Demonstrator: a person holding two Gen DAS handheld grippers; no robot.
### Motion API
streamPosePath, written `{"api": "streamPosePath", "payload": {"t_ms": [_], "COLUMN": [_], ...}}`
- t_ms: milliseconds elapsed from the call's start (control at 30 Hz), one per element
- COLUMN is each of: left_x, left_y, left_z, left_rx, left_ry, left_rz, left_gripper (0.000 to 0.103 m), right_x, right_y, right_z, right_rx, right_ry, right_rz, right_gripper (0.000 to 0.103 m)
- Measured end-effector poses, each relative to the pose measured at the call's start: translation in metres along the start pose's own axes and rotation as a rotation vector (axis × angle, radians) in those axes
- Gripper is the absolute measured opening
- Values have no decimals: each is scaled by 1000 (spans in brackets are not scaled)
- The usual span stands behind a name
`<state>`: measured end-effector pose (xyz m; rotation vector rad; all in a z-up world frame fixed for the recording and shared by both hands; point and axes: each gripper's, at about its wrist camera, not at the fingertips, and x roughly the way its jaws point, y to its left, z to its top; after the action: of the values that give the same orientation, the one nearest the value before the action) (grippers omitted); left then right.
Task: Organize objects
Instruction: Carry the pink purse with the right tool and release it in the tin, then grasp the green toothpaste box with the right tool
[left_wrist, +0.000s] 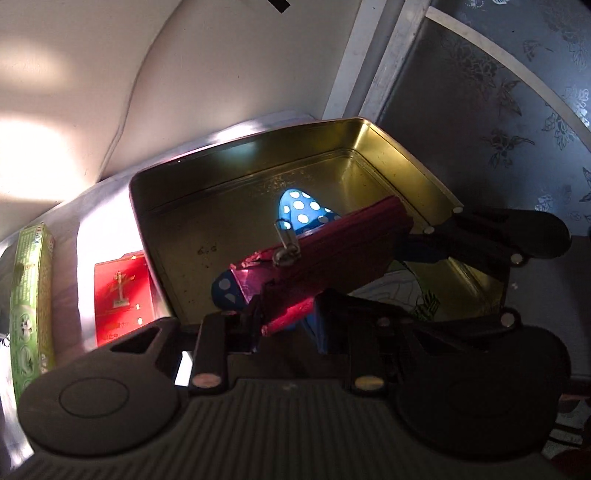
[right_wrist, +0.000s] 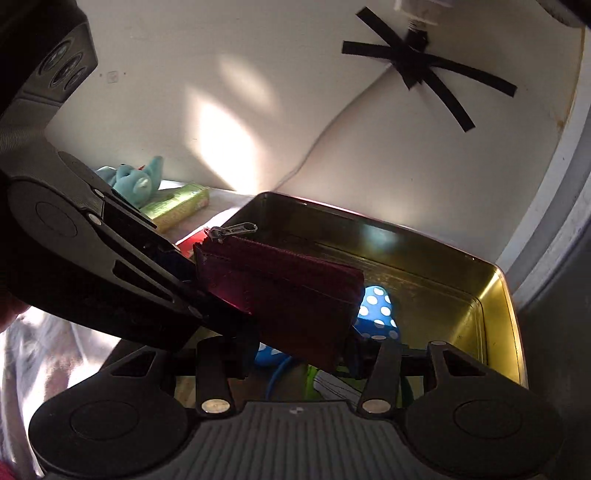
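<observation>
Both the left gripper (left_wrist: 284, 314) and the right gripper (right_wrist: 299, 354), jaws partly closed on the red pouch (left_wrist: 317, 251), held it above the open tin (left_wrist: 258, 155), where a spotted blue item (left_wrist: 301, 212) already lay; a green box (left_wrist: 31, 295) and red card (left_wrist: 123, 295) remained outside.

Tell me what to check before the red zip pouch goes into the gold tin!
1. Left gripper is pinching the red zip pouch: ok.
2. Right gripper is pinching the pouch too: ok.
3. Pouch is above the open gold tin, not off to the side: ok.
4. Tin floor has bare space beside the blue polka-dot thing: ok.
5. Zip is shut all the way behind the zip pull: cannot tell.
</observation>
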<state>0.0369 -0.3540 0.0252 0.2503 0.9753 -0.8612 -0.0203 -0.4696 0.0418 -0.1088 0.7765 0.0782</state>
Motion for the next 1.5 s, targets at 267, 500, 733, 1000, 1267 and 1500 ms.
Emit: {"api": "streamPosePath", "payload": {"t_ms": [267, 500, 733, 1000, 1267, 1500], "left_x": [29, -1, -39, -65, -86, -101], "left_y": [16, 25, 15, 14, 58, 100], "left_z": [30, 5, -30, -60, -112, -153], "left_rx": [-54, -102, -137, -124, -241, -340], "left_ry": [-18, -41, -64, -98, -20, 42], "left_rz": [180, 158, 125, 268, 400, 451], "left_gripper": [40, 42, 44, 54, 56, 60], "right_x": [54, 51, 12, -26, -45, -30], "right_y": [-22, -26, -22, 4, 63, 125], "right_z": [13, 6, -5, 7, 17, 21], "right_rx": [40, 109, 178, 174, 104, 43], "right_ry": [20, 24, 17, -61, -87, -40], "right_rz": [-78, -75, -41, -11, 64, 151], "right_gripper": [51, 51, 51, 51, 52, 52]}}
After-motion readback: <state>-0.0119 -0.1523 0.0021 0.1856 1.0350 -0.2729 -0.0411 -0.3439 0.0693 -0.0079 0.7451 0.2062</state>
